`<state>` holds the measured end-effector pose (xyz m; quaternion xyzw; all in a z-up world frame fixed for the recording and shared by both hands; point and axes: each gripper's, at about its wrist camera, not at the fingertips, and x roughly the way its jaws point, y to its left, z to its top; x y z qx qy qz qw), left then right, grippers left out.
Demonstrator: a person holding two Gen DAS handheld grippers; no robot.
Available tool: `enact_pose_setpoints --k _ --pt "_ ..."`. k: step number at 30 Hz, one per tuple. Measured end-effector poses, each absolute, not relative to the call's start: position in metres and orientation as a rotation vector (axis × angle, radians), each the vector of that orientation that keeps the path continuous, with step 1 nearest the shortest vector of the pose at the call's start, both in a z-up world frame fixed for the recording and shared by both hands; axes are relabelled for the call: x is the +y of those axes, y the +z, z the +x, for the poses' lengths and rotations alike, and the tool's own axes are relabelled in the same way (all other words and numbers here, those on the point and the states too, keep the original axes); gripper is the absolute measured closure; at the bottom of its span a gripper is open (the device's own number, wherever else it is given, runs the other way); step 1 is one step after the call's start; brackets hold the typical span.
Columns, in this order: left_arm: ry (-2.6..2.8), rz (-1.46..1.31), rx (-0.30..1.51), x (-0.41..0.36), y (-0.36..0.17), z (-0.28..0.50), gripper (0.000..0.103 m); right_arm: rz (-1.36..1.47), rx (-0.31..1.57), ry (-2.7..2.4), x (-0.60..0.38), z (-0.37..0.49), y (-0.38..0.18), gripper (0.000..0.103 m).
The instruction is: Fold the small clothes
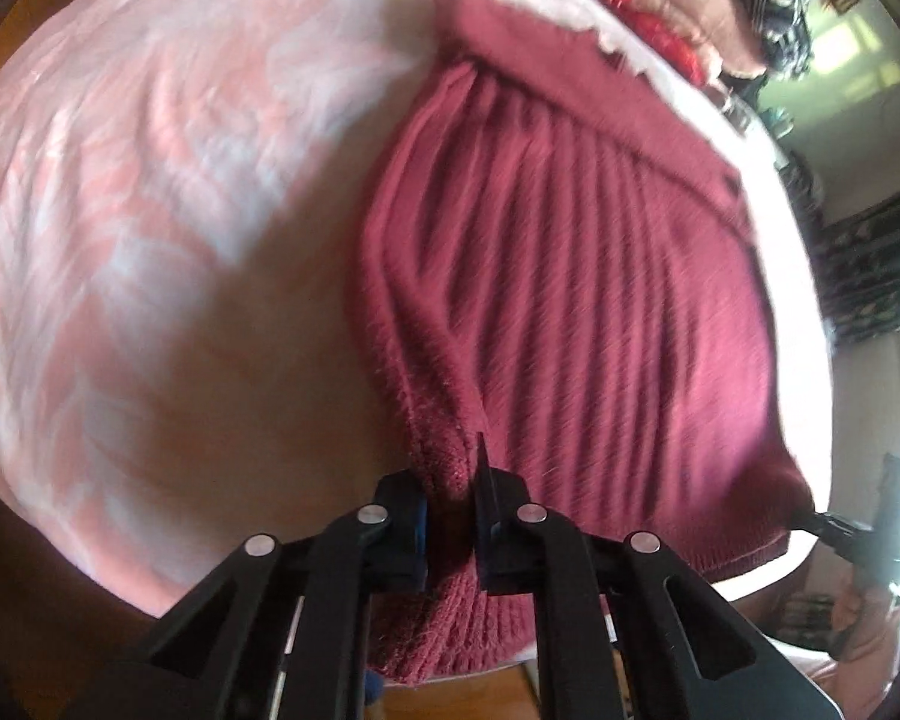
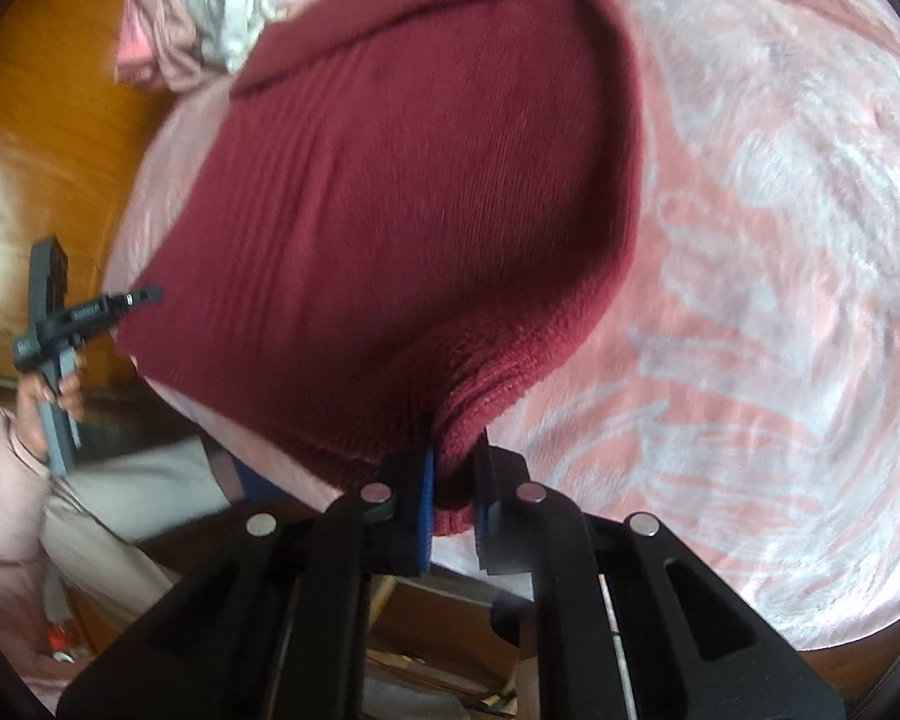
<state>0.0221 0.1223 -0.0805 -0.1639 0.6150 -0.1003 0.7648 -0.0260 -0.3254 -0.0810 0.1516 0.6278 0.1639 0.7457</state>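
A dark red knit sweater [image 1: 582,276] lies spread on a pink and white blanket [image 1: 150,192]. My left gripper [image 1: 452,480] is shut on the sweater's near left hem corner, and the cloth bunches up between its pads. In the right wrist view the same sweater [image 2: 402,198] fills the middle, and my right gripper [image 2: 456,462] is shut on its near right hem corner. The left gripper [image 2: 144,294] shows at the left edge of that view, held by a hand. The right gripper [image 1: 810,516] shows at the far right of the left wrist view, at the sweater's other corner.
A heap of other clothes [image 1: 690,12] lies at the far right of the blanket, and a pale bundle [image 2: 210,6] sits at its far left. Wooden floor [image 2: 48,138] borders the blanket [image 2: 750,240]. A person's sleeve and leg [image 2: 90,510] are at the near left.
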Motion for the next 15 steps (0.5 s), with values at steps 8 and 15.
enact_pose_setpoints --k 8,15 --pt "-0.177 -0.439 1.262 0.125 -0.054 0.067 0.092 0.446 1.297 0.254 -0.346 0.018 -0.056 0.099" --pt "-0.087 -0.478 1.268 0.113 -0.06 0.126 0.092 0.447 1.281 0.141 -0.349 0.069 -0.053 0.099"
